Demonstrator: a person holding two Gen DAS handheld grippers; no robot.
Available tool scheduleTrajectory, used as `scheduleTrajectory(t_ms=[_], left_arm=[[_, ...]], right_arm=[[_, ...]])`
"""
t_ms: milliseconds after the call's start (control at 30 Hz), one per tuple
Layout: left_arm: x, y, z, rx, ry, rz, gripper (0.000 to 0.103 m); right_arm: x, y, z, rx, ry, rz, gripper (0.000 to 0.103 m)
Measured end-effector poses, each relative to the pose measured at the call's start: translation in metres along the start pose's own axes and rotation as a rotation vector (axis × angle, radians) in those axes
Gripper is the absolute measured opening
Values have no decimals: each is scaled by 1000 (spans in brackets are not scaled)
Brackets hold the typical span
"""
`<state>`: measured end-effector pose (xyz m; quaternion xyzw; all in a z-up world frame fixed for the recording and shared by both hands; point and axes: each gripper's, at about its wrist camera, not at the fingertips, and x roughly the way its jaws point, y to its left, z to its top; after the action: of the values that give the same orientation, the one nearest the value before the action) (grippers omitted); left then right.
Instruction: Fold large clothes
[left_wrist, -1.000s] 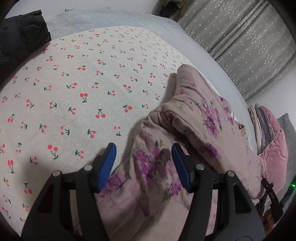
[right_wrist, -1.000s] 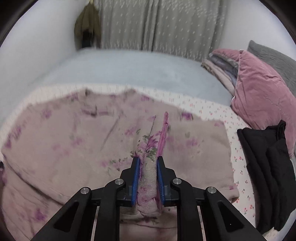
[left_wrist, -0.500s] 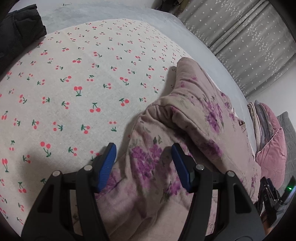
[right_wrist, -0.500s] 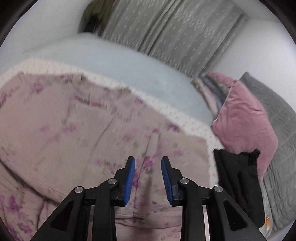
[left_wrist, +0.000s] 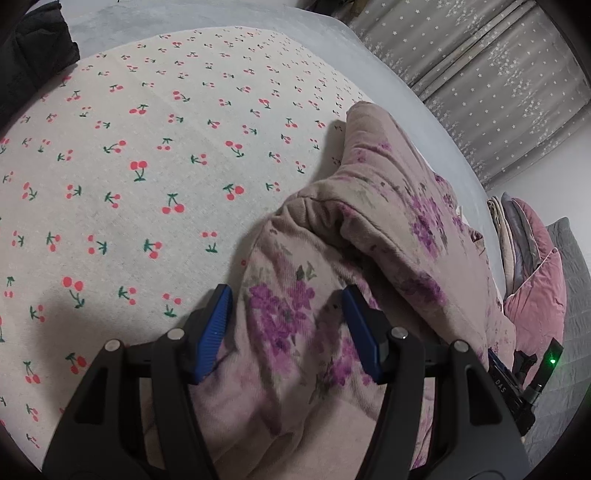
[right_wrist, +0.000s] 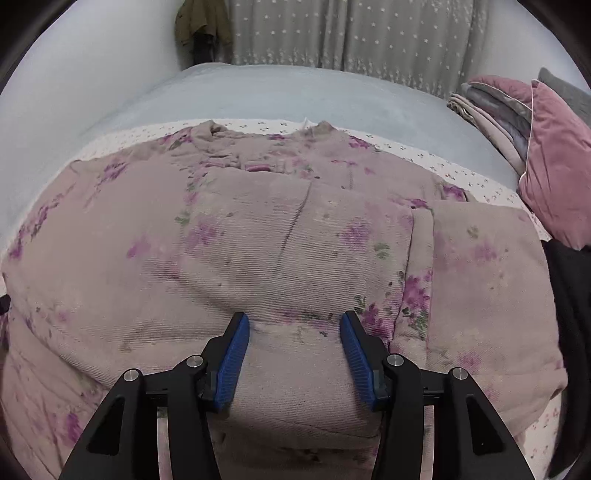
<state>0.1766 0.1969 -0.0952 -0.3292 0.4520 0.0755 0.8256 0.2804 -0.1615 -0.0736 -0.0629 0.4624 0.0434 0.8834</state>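
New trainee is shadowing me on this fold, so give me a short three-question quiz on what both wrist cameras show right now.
1. True or false: the right gripper is clamped on the padded pink-beige garment with purple flowers.
2. What print covers the cream bedsheet beside the garment?
A. stars B. red cherries C. stripes
3. Fill in: the left gripper hangs with its jaws ____ over a garment fold.

Key:
1. False; its jaws stand apart, gripping nothing.
2. B
3. open
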Motion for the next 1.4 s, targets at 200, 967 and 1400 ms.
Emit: scheduleTrajectory(t_ms=[200,967,1400], left_arm=[[-8,3,-9,30,1,-11,64],[-106,42,-69,106,-4,-60,66],[-160,134,-144,-38,29,-83,66]], right_arm=[[-90,-25,-41,46,-103,69,68],[-175,-209,-272,576,-6,239,83],[-189,-220,-320,658,55,360,60]])
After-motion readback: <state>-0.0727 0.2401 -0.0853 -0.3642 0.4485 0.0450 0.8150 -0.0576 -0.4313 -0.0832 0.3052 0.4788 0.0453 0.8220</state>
